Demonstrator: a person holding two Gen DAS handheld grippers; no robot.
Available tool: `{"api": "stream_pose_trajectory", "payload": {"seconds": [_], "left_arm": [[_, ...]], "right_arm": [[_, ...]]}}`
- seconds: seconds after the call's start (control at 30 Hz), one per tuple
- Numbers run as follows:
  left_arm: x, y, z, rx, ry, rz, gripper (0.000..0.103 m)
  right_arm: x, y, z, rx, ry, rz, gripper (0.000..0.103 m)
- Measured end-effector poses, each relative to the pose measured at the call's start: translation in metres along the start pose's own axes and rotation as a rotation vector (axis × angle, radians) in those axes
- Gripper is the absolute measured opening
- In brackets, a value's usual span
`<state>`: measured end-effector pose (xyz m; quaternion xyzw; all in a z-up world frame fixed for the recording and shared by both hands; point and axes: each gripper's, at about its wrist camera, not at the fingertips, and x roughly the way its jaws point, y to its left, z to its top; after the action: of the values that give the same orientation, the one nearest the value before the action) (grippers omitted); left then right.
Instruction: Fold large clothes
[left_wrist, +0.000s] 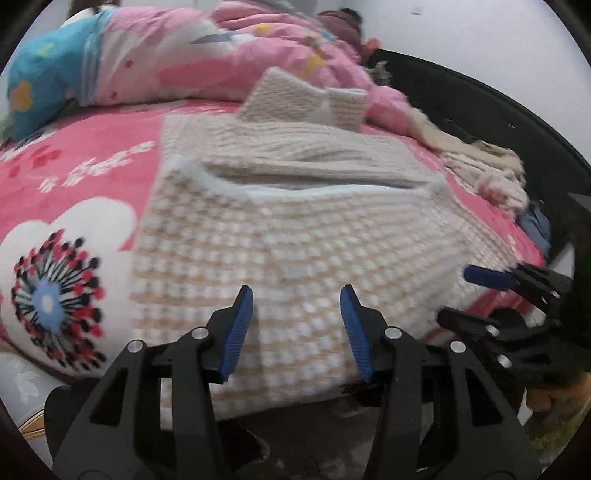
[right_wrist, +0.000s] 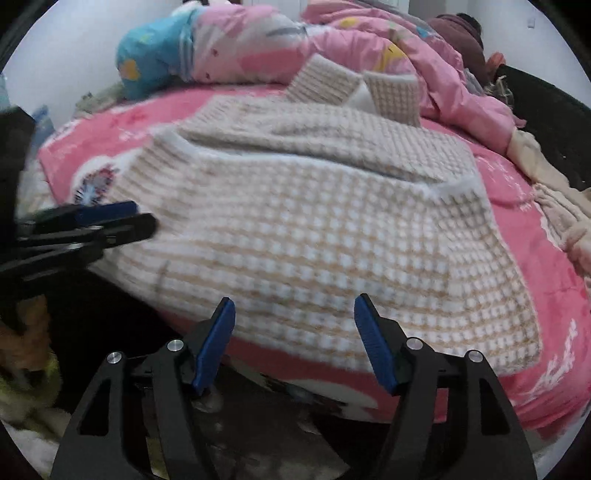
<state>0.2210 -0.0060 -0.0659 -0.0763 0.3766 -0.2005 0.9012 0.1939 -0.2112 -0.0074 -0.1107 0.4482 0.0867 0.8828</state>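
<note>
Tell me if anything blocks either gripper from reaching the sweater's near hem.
Nothing visible does. The left gripper and right gripper are both open, right at the near hem of the sweater, which lies flat on the pink bedspread.

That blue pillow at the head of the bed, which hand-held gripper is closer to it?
Left. The blue pillow lies far back on the left; the left hand-held gripper is at the sweater's near-left hem, the right hand-held gripper further right.
</note>
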Motion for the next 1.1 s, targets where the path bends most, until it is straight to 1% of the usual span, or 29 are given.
{"api": "stream_pose_trajectory", "payload": {"seconds": [0.03,0.1,0.13,0.17,0.27,0.33,0.4,0.43,0.5,0.53,0.57,0.63,0.73,0.8,0.83,0.9,0.93,1.0,1.03,1.07,1.1], "left_arm": [[0.006,0.006,0.001,-0.018,0.019,0.019,0.047],[0.014,0.013,0.001,-0.047,0.034,0.011,0.047],[0.016,0.016,0.001,-0.060,0.040,0.001,0.047],[0.014,0.017,0.002,-0.061,0.038,-0.004,0.047],[0.001,0.015,0.005,-0.042,0.005,-0.012,0.047],[-0.006,0.016,0.007,-0.044,-0.026,-0.027,0.048],[-0.007,0.020,0.011,-0.055,-0.040,-0.021,0.050],[-0.004,0.023,0.013,-0.062,-0.036,-0.010,0.050],[0.007,0.030,0.015,-0.085,-0.005,0.022,0.050],[0.016,0.035,0.016,-0.101,0.020,0.028,0.050],[0.023,0.040,0.015,-0.123,0.034,0.017,0.050],[0.025,0.044,0.015,-0.137,0.032,0.004,0.050],[0.013,0.040,0.020,-0.116,0.004,-0.006,0.050],[0.004,0.039,0.025,-0.109,-0.032,-0.028,0.050],[0.002,0.038,0.029,-0.105,-0.046,-0.033,0.051],[0.004,0.036,0.038,-0.100,-0.047,-0.026,0.054],[0.009,0.035,0.042,-0.098,-0.038,-0.016,0.056],[0.026,0.036,0.047,-0.101,0.011,0.034,0.059],[0.039,0.040,0.048,-0.114,0.055,0.055,0.059],[0.047,0.042,0.047,-0.126,0.076,0.059,0.059],[0.047,0.041,0.046,-0.126,0.068,0.062,0.061]], "right_arm": [[0.014,0.006,0.000,-0.021,0.015,-0.025,0.069],[0.044,0.015,-0.002,-0.054,0.049,-0.078,0.074],[0.042,0.019,-0.003,-0.064,0.049,-0.093,0.077],[0.037,0.021,-0.001,-0.070,0.049,-0.102,0.077],[0.011,0.017,0.004,-0.040,0.036,-0.061,0.076],[-0.005,0.004,0.007,-0.005,0.007,-0.055,0.077],[-0.012,-0.013,0.010,0.045,-0.019,-0.074,0.077],[-0.007,-0.024,0.013,0.065,-0.019,-0.084,0.077],[0.016,-0.047,0.012,0.125,0.025,-0.103,0.078],[0.030,-0.054,0.010,0.149,0.060,-0.088,0.082],[0.046,-0.066,0.005,0.202,0.094,-0.032,0.089],[0.043,-0.074,0.006,0.230,0.091,0.013,0.090],[0.023,-0.084,0.015,0.242,0.054,0.019,0.090],[0.009,-0.101,0.020,0.278,0.002,0.011,0.090],[0.007,-0.107,0.021,0.293,-0.011,0.000,0.090],[0.012,-0.122,0.021,0.332,-0.012,-0.025,0.090],[0.021,-0.132,0.020,0.361,0.000,-0.034,0.090],[0.048,-0.148,0.014,0.397,0.063,-0.038,0.090],[0.056,-0.152,0.012,0.403,0.070,-0.024,0.093],[0.056,-0.149,0.013,0.388,0.064,-0.037,0.095],[0.055,-0.148,0.017,0.373,0.068,-0.053,0.095]]}}
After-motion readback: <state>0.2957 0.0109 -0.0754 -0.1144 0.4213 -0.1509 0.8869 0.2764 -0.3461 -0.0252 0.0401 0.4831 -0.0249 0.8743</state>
